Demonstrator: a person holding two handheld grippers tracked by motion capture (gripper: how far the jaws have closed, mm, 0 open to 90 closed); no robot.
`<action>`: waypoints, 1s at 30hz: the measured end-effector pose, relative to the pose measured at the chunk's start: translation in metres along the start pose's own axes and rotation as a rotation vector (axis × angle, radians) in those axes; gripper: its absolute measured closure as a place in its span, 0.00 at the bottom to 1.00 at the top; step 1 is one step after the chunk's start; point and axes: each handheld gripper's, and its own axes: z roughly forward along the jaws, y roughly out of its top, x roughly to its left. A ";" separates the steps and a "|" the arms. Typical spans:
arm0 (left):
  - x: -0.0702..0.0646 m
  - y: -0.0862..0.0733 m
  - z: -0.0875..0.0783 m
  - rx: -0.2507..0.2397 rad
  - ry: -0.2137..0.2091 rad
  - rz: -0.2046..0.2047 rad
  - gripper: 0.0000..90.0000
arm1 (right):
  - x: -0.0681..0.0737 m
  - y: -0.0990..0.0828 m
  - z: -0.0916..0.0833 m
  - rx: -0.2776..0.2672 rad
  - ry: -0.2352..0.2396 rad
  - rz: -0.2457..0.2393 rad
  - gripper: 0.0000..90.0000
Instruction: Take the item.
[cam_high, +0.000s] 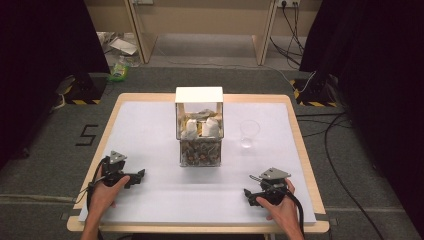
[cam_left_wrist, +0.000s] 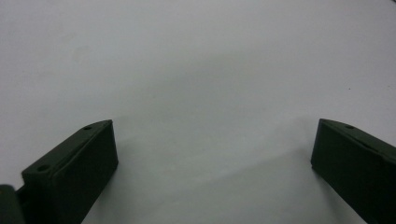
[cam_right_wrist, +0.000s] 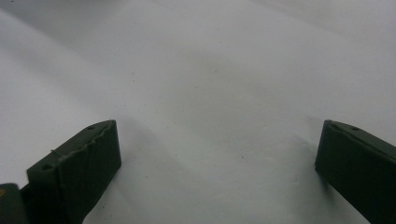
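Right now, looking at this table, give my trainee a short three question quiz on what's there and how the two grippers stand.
1. True or false: the left gripper is shut on something.
2. Which side of the clear box with the white lid is the clear plastic cup on: the person's A) left, B) right?
3. Fill in: the right gripper rests over the ____ table cover.

Key: 1 false, its jaws stand apart, empty. 2 B. 3 white.

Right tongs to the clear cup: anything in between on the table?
Nothing visible. The right tongs rest open near the front edge; the clear cup stands farther back, right of the clear box, with bare white table cover between them.
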 end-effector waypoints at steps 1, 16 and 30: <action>0.000 0.000 0.000 0.000 0.000 0.000 0.00 | 0.000 0.000 0.000 -0.004 -0.004 0.006 0.04; 0.000 0.000 0.000 0.000 0.000 0.000 0.00 | 0.002 0.015 -0.023 -0.176 0.039 0.018 0.21; 0.000 0.000 0.000 0.000 0.001 0.000 0.00 | 0.004 0.044 -0.056 -0.298 0.041 0.003 0.25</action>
